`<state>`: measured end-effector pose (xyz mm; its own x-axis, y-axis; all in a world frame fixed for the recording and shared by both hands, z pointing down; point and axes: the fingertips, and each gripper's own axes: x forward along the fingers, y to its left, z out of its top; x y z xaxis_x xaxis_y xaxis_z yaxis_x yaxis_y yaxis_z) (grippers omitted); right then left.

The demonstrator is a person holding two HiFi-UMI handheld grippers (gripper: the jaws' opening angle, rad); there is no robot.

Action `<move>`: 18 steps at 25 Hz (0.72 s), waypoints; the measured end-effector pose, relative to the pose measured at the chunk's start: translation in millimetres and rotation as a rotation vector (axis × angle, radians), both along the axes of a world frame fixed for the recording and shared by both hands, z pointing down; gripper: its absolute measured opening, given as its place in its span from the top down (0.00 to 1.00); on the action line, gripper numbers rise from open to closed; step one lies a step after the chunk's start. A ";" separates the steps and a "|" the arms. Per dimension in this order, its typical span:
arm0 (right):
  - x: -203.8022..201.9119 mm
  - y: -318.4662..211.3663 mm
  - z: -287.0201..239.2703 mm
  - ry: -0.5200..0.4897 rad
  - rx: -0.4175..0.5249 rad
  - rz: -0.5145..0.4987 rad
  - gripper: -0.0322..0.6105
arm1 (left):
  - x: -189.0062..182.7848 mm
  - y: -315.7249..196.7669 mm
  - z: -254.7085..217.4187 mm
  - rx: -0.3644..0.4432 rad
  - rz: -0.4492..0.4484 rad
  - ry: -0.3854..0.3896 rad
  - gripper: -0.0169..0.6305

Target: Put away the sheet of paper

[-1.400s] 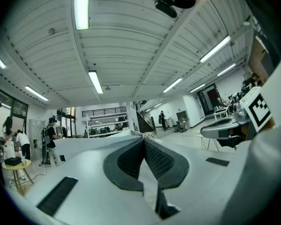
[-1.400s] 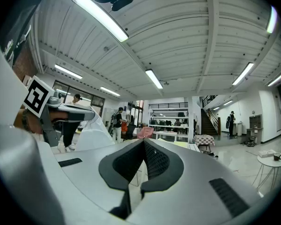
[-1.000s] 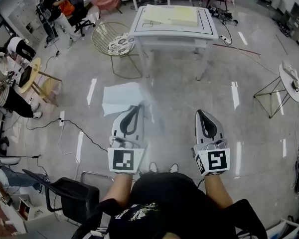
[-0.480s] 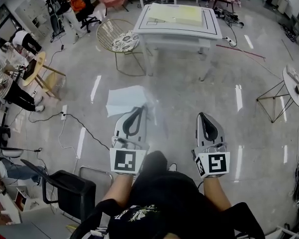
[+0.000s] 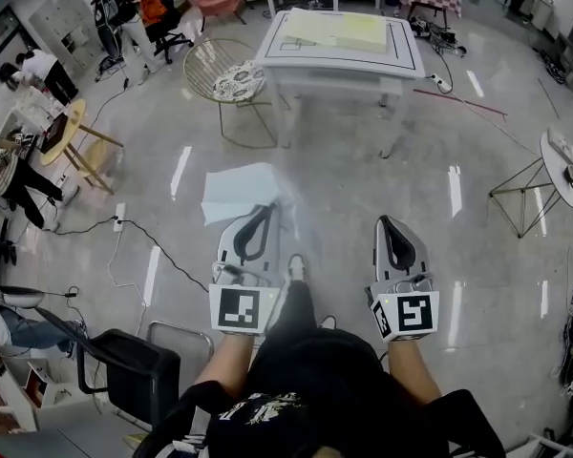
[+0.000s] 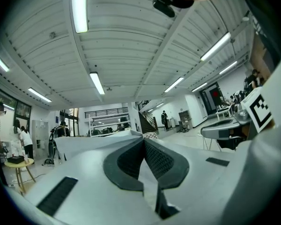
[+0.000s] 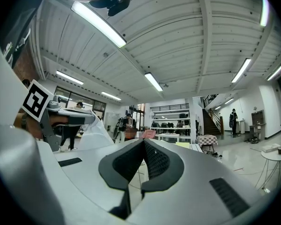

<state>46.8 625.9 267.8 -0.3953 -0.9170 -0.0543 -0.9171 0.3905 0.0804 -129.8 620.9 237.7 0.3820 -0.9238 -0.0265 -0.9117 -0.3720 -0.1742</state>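
A white sheet of paper (image 5: 237,191) hangs in the air above the floor, pinched at its right edge by my left gripper (image 5: 270,206), which is shut on it. In the left gripper view the sheet (image 6: 91,142) spreads out to the left of the closed jaws (image 6: 143,140), with a strip of it between the pads. My right gripper (image 5: 387,221) is held level beside it, shut with nothing in it (image 7: 144,140). The right gripper view also catches the paper (image 7: 92,134) under the left gripper's marker cube (image 7: 37,100).
A white table (image 5: 401,63) with pale yellow sheets (image 5: 336,29) stands ahead. A round wire chair (image 5: 222,74) is left of it, a small round side table (image 5: 560,156) at the right. A black chair (image 5: 124,374), a floor cable (image 5: 162,256) and seated people (image 5: 19,175) are to the left.
The person's foot has stepped forward between the two grippers and the view has shifted slightly. Both grippers keep their places, and the paper stays in the left one.
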 end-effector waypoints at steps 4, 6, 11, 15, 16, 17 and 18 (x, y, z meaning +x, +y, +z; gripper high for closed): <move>-0.2 -5.0 0.4 0.014 -0.006 0.000 0.95 | 3.0 -7.0 0.9 0.004 0.010 0.017 0.97; -2.7 -10.9 -4.0 0.020 0.009 -0.006 0.95 | 2.4 -14.4 1.2 0.002 0.013 0.021 0.97; -2.6 -26.7 2.8 0.023 -0.017 0.004 0.95 | 3.1 -32.3 5.3 -0.008 0.025 0.030 0.97; -5.6 -44.9 2.2 0.028 -0.016 0.001 0.95 | 1.0 -53.2 6.9 -0.012 0.027 0.034 0.97; -6.0 -50.9 1.5 0.030 -0.014 0.001 0.95 | 1.4 -59.3 6.8 -0.013 0.029 0.034 0.97; -6.1 -57.9 0.4 0.031 -0.011 0.002 0.95 | 2.1 -65.8 6.1 -0.013 0.032 0.033 0.97; -5.9 -65.3 -0.7 0.030 -0.007 0.004 0.95 | 2.6 -72.7 5.5 -0.014 0.033 0.033 0.97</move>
<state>40.9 560.6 267.1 -0.3927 -0.9190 -0.0358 -0.9160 0.3873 0.1050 -127.2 548.2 243.2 0.4119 -0.9109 -0.0269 -0.9039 -0.4046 -0.1390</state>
